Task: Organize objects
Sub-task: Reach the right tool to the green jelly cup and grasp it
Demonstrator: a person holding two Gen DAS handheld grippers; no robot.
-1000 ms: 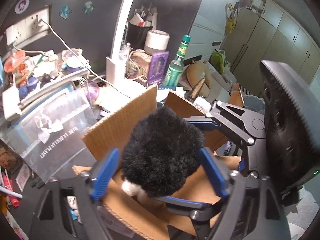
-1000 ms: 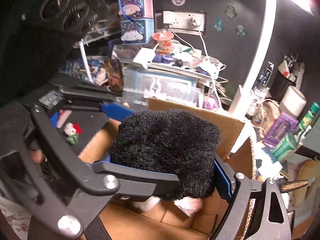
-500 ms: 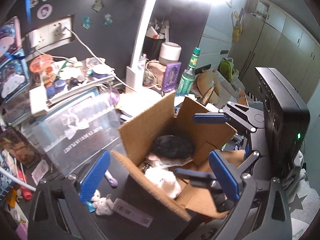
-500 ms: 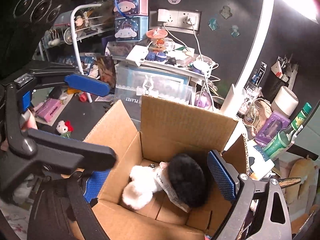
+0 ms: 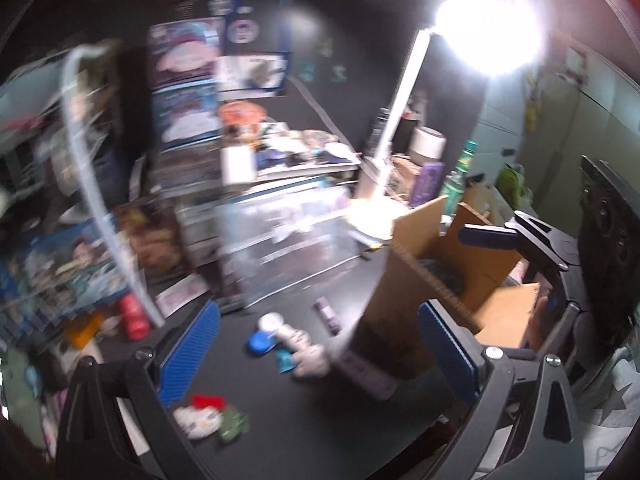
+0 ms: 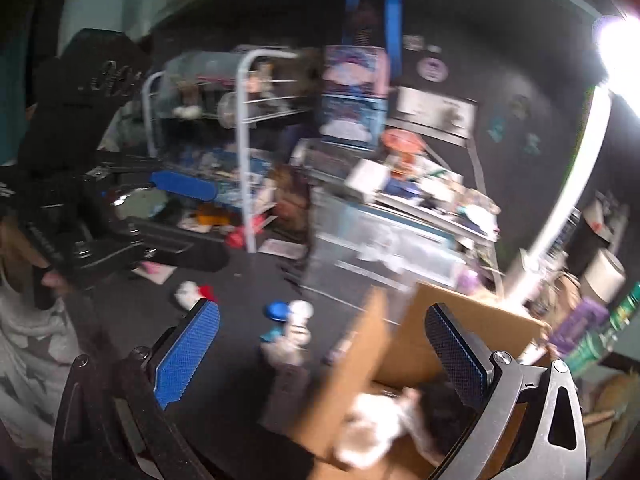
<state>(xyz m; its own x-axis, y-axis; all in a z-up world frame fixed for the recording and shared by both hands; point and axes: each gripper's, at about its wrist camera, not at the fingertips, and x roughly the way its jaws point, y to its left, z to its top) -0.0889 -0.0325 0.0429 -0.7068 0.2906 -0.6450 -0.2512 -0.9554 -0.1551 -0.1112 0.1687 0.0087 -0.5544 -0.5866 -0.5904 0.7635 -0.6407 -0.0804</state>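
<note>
Swinging both empty claws, left claw [image 5: 316,356] spread wide and right claw [image 6: 322,346] opening, toward the white plush toy [image 5: 306,354] left of the cardboard box [image 5: 416,280] on the desk [image 5: 304,432]; straddle it squarely before closing.

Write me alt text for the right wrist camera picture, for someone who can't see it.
Blurred fisheye view: the right hand-held gripper, its jaws opening and empty, hangs over a black desk beside an open cardboard box holding a black-and-white plush toy. Small figurines lie on the desk before cluttered shelves.

Bare table [image 5: 320,412] patch mid-front; cardboard box [image 5: 404,280] blocks right, small toys [image 5: 292,344] scattered between, clutter behind.
</note>
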